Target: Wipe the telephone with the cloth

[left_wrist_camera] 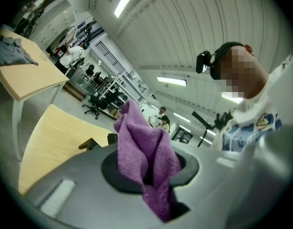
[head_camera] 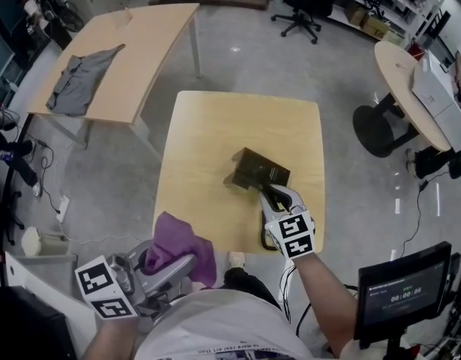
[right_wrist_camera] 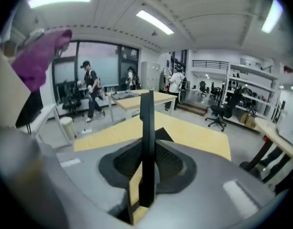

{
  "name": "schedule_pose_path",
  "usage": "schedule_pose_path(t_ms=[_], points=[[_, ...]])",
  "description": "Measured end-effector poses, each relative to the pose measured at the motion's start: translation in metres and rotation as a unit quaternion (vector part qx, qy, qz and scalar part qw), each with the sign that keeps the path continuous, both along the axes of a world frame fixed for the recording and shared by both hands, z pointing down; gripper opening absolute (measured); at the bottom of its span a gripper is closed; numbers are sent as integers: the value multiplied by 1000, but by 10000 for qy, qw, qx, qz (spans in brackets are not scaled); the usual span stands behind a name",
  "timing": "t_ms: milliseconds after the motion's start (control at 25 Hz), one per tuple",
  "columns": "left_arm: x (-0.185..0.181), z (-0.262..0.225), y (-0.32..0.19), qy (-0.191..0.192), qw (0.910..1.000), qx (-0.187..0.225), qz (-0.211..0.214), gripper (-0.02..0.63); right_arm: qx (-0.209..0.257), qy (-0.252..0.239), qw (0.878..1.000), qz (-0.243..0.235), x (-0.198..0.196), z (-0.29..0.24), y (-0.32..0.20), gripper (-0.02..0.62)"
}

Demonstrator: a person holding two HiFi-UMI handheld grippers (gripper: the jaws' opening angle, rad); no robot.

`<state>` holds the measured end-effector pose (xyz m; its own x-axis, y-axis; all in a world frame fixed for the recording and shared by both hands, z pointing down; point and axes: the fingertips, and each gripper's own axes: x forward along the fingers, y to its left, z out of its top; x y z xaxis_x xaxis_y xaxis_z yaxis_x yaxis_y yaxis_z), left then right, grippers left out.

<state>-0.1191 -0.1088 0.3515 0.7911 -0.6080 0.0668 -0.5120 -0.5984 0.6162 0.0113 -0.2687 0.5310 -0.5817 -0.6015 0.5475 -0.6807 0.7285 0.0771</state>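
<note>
Cloth (left_wrist_camera: pixel 139 144) sits pinched in the level left gripper (left_wrist_camera: pixel 151 178); down-tilted right gripper (right_wrist_camera: pixel 146 175) clamps the handset (right_wrist_camera: pixel 147 123).

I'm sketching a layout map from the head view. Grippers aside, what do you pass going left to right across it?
grey garment on the far table → purple cloth → telephone → screen on its stand

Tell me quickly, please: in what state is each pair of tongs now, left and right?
Left tongs: closed, holding the purple cloth.
Right tongs: closed, holding the dark telephone.
</note>
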Motion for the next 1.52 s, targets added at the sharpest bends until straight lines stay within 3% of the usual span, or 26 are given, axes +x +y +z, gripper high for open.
schedule_pose_path(t_ms=[120, 280, 440, 600, 760, 1000, 1280, 1520], points=[[-1, -9, -8, -5, 9998, 195, 27, 89, -527, -1188, 9913, 184, 4, -35, 2, 77], [-1, -28, -19, -3, 9986, 511, 106, 89, -1195, -2647, 9567, 210, 6, -83, 10, 77], [9, -59, -36, 47, 9949, 959, 314, 89, -1493, -3467, 9260, 11, 4, -122, 24, 77], [29, -98, -58, 120, 9857, 1549, 653, 89, -1542, -3660, 9177, -136, -6, -141, 36, 77], [60, -129, -80, 114, 9742, 2025, 991, 87, -1532, -3624, 9190, -260, -16, -153, 48, 77], [99, -168, -104, -293, 9519, 2808, 1194, 87, -1489, -3712, 9156, -398, -21, -177, 60, 77], [110, -149, -118, -631, 9503, 2854, 1073, 87, -1428, -3854, 9108, -390, -19, -197, 64, 77], [122, -120, -99, -859, 9495, 2696, 1354, 86, -1477, -3981, 9047, -342, -11, -198, 67, 77]])
